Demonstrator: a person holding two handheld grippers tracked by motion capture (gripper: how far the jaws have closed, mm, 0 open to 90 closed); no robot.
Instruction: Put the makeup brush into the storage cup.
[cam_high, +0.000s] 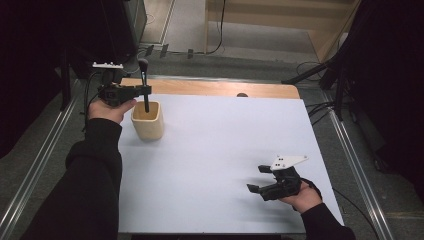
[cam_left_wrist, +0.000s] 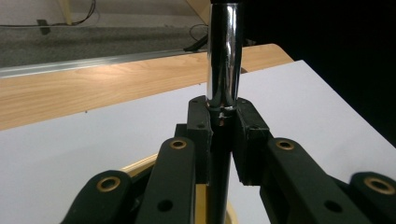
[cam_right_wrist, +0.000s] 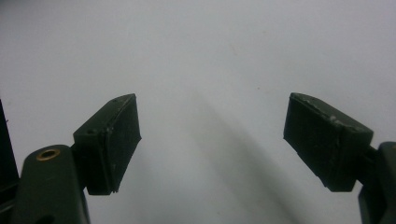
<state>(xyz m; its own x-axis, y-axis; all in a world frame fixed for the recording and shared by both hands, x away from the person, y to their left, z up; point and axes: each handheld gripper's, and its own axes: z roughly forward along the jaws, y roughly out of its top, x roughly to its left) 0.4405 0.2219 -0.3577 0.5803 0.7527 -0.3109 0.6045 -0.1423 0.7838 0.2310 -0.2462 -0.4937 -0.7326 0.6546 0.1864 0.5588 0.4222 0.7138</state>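
L gripper (cam_high: 145, 90) holds brush (cam_high: 144, 80) above cup (cam_high: 148, 121)

A lab: white-topped table (cam_high: 215, 165), floor cables (cam_high: 220, 30), metal rails (cam_high: 35, 165).

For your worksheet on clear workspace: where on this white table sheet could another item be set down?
The widest bare stretch of the white table sheet lies between the cream square-sided cup at far left and the open right gripper at near right. The far right corner is bare too. It is crowded only by the cup, where the left gripper holds a black-handled brush.
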